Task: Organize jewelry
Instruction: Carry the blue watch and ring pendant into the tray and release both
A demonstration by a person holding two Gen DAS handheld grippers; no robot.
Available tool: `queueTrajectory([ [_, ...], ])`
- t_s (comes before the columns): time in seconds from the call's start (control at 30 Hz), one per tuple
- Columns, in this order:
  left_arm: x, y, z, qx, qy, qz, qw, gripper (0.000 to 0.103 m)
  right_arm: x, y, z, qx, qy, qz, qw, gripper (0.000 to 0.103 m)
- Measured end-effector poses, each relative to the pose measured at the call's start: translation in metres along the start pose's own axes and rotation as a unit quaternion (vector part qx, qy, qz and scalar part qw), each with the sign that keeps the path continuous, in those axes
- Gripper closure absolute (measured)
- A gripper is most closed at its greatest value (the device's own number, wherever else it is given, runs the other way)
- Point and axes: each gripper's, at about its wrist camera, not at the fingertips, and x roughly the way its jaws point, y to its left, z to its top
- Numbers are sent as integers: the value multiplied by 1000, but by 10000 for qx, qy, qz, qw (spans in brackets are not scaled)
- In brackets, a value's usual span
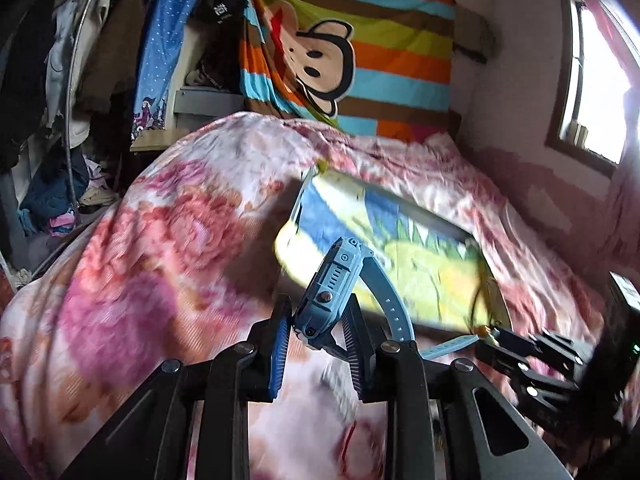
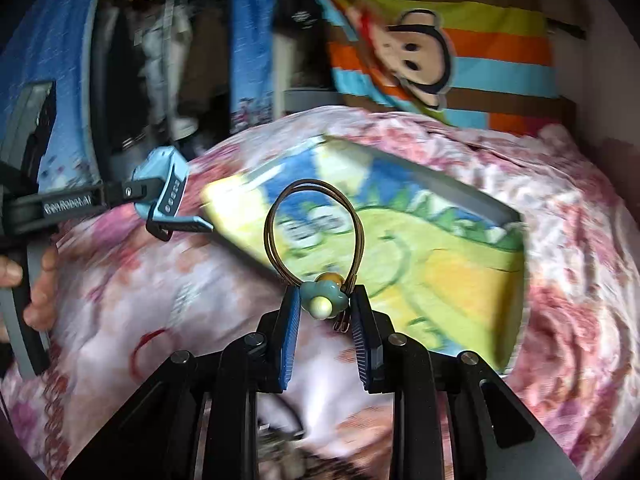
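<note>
My left gripper is shut on a light blue wristwatch, whose strap curls off to the right. The right wrist view shows that watch in the left gripper at the left, above the bedspread. My right gripper is shut on a brown wire-loop bracelet at its teal and cream bead charm, with the loop standing up. In the left wrist view the right gripper sits low at the right with the thin loop blurred. A cartoon-printed tray lies ahead of both grippers.
The tray rests on a pink floral bedspread. A striped monkey blanket hangs behind, clothes crowd the far left, and a window is at the right. A hand holds the left gripper's handle.
</note>
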Motion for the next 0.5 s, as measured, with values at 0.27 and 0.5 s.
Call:
queueTrajectory([
  [0.27, 71, -28, 21, 164, 393, 266, 9987, 79, 30, -54, -6, 886, 373, -417, 9945, 80],
  [0.5, 114, -43, 12, 306, 725, 426, 9960, 79, 58, -64, -19, 1020, 687, -501, 9911, 80],
])
